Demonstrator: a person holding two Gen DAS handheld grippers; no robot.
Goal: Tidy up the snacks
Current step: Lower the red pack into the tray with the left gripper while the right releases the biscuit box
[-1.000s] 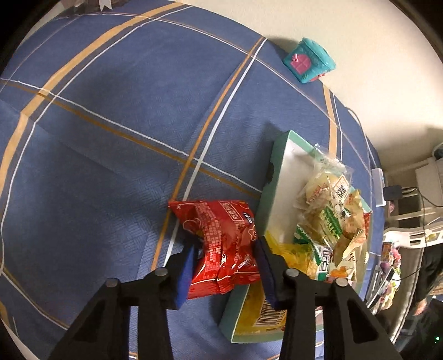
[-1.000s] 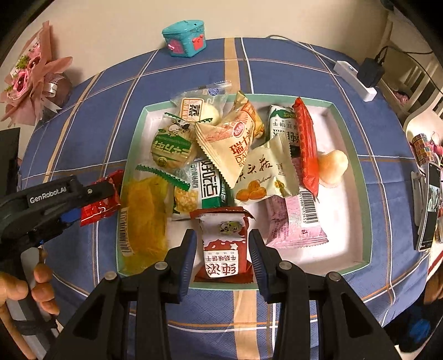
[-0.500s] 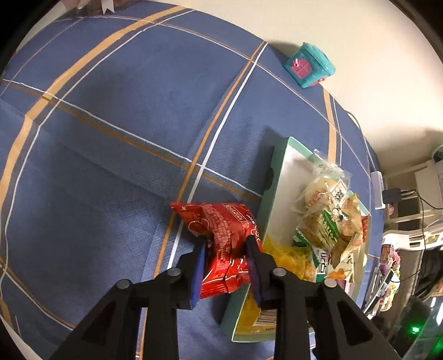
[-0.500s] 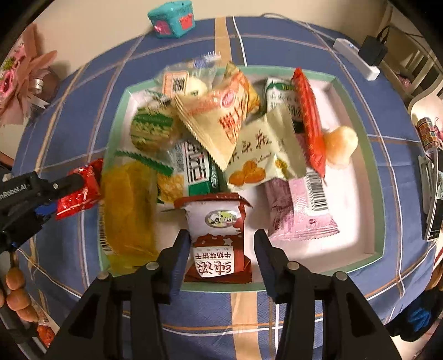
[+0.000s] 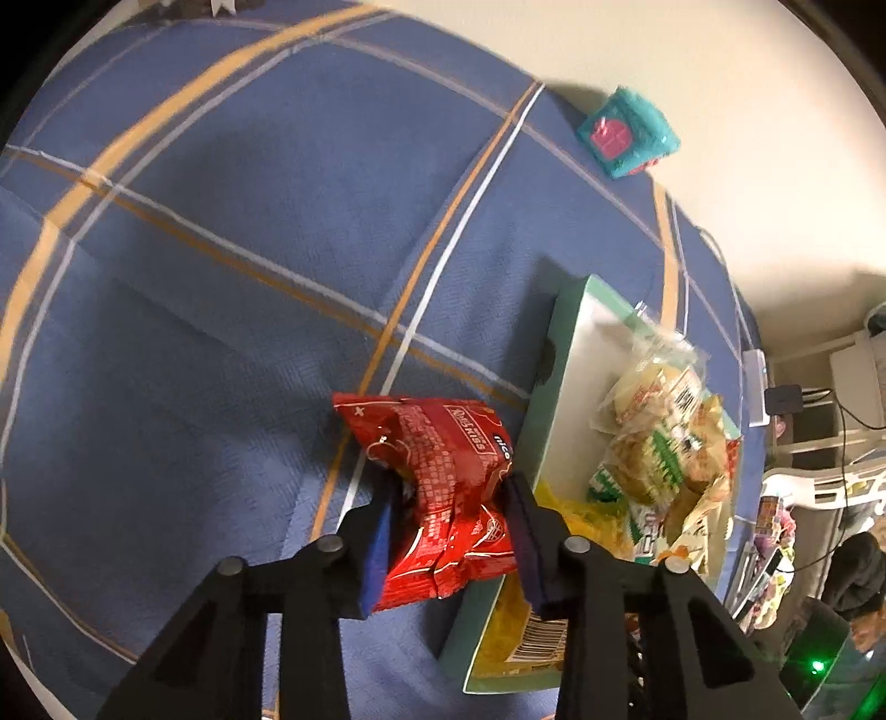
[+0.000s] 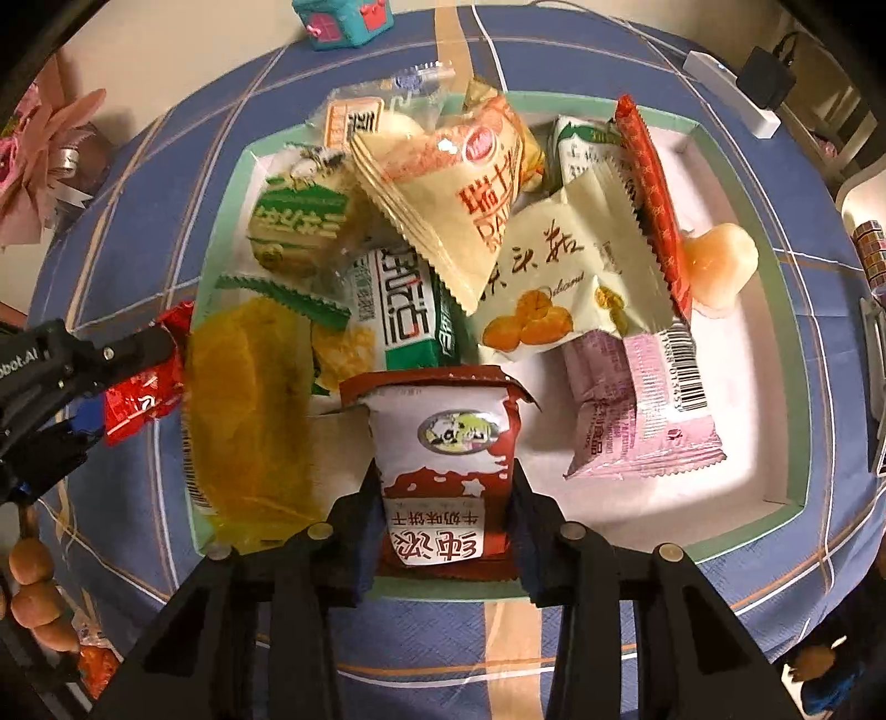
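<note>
My left gripper (image 5: pixel 451 498) is shut on a crumpled red snack packet (image 5: pixel 443 476), held just left of the green-rimmed white tray (image 5: pixel 559 387). It also shows in the right wrist view (image 6: pixel 138 387) beside the left gripper (image 6: pixel 83 382). My right gripper (image 6: pixel 446 493) is shut on a red-and-white biscuit packet (image 6: pixel 443 459) over the tray's near rim (image 6: pixel 736 548). The tray holds several packets, among them a yellow one (image 6: pixel 249 410), a pink one (image 6: pixel 637 404) and a cream one (image 6: pixel 559 282).
A blue checked tablecloth (image 5: pixel 221 277) covers the round table. A teal toy box (image 5: pixel 626 133) sits at the far edge, also in the right wrist view (image 6: pixel 338 19). A pink bouquet (image 6: pixel 39 160) lies far left. A white power strip (image 6: pixel 731 94) lies far right.
My left gripper has closed on the red packet and squeezed it. My right gripper has moved forward, closed on the biscuit packet and the view has drawn nearer the tray.
</note>
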